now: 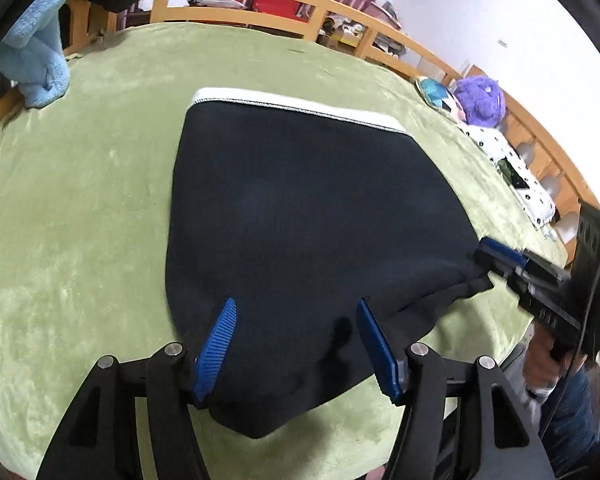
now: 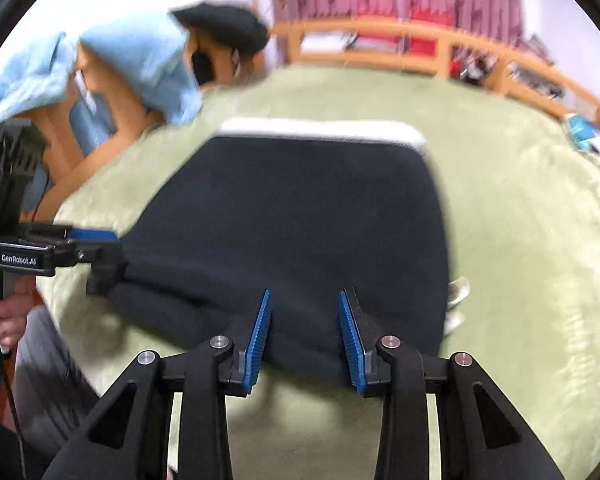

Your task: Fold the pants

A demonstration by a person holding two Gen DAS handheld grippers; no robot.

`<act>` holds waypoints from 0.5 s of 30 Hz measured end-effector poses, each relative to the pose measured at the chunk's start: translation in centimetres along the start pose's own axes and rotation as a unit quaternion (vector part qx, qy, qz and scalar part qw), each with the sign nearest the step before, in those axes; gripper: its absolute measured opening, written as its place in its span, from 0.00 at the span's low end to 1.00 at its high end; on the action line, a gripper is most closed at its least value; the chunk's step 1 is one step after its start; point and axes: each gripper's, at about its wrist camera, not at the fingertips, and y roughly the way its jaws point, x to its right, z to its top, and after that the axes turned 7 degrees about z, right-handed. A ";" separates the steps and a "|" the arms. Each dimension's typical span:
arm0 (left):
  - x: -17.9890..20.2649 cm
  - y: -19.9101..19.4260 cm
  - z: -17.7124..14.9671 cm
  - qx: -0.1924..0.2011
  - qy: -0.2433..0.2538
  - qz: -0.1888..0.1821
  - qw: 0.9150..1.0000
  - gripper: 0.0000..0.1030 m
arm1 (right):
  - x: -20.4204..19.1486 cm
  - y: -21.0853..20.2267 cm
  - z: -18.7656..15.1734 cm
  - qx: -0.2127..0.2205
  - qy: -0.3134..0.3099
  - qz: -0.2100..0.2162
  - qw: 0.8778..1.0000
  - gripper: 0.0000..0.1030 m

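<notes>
Dark navy pants (image 1: 300, 208) with a white waistband (image 1: 296, 106) at the far end lie folded flat on the green blanket (image 1: 80, 220). My left gripper (image 1: 296, 312) is open over the near left edge of the pants, blue pads spread above the fabric. My right gripper (image 2: 304, 304) is open over the near right edge of the pants (image 2: 292, 216); this view is blurred. The right gripper also shows in the left wrist view (image 1: 500, 256) at the pants' right corner. The left gripper shows in the right wrist view (image 2: 96, 240) at the left corner.
A light blue towel (image 1: 36, 52) hangs at the far left over the wooden bed rail (image 1: 260, 4). A purple plush toy (image 1: 480, 100) and a spotted pillow (image 1: 512, 168) lie at the right. Pink curtains hang behind.
</notes>
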 end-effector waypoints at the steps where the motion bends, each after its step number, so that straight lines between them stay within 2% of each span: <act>1: 0.2 1.0 -0.5 -0.020 0.010 0.009 1.000 0.59 | 0.8 0.1 -0.2 -0.004 0.009 -0.016 1.000 0.35; 3: 0.3 1.6 -1.2 -0.018 0.025 0.022 0.999 0.58 | 2.4 1.3 -1.1 -0.028 0.019 -0.038 0.999 0.33; 5: 0.5 1.3 -1.9 -0.004 0.048 0.025 0.998 0.58 | 3.3 2.4 -2.8 -0.051 0.022 -0.046 0.997 0.25; 6: 0.4 1.2 -2.0 -0.004 0.056 0.023 0.998 0.58 | 3.6 2.8 -3.6 -0.055 0.028 -0.045 0.997 0.24; 11: -0.4 -0.5 -1.1 0.005 0.054 0.020 0.998 0.59 | 6.5 1.6 -3.4 -0.046 0.088 -0.030 0.995 0.24; 14: -0.3 0.8 -1.6 -0.015 0.053 0.044 0.997 0.59 | 7.4 0.5 -2.9 -0.006 0.106 -0.030 0.994 0.26; 15: -0.4 1.3 -1.8 -0.019 0.053 0.045 0.997 0.59 | 7.7 0.9 -3.0 -0.012 0.113 -0.024 0.993 0.27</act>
